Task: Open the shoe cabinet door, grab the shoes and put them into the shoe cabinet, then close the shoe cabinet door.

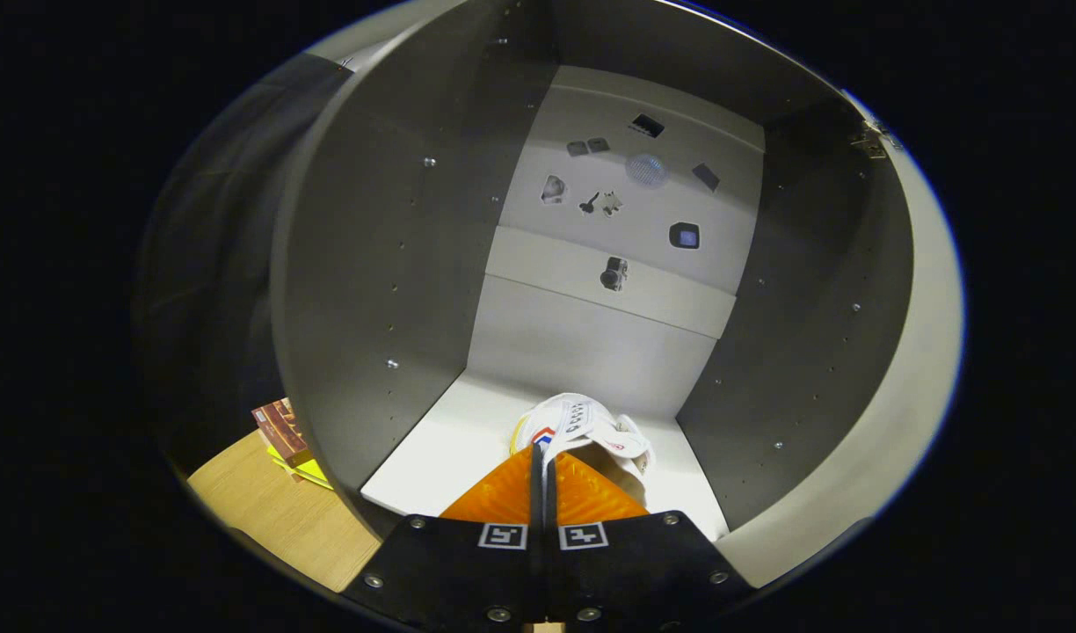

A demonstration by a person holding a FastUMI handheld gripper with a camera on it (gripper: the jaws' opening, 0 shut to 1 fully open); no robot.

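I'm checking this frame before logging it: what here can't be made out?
- Shoe: its near end is hidden behind the orange fingers in the gripper view.
- Grip: fingers nearly closed on the shoe's edge, contact hidden.
- Stickers on the cabinet's back wall: too small to identify.

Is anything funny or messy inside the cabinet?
Nothing is spilled or broken. The white shoe is in the shoe cabinet, pinched at its edge by the gripper with fingers nearly together. The oddest sight: small picture stickers scattered crookedly over the back panel.
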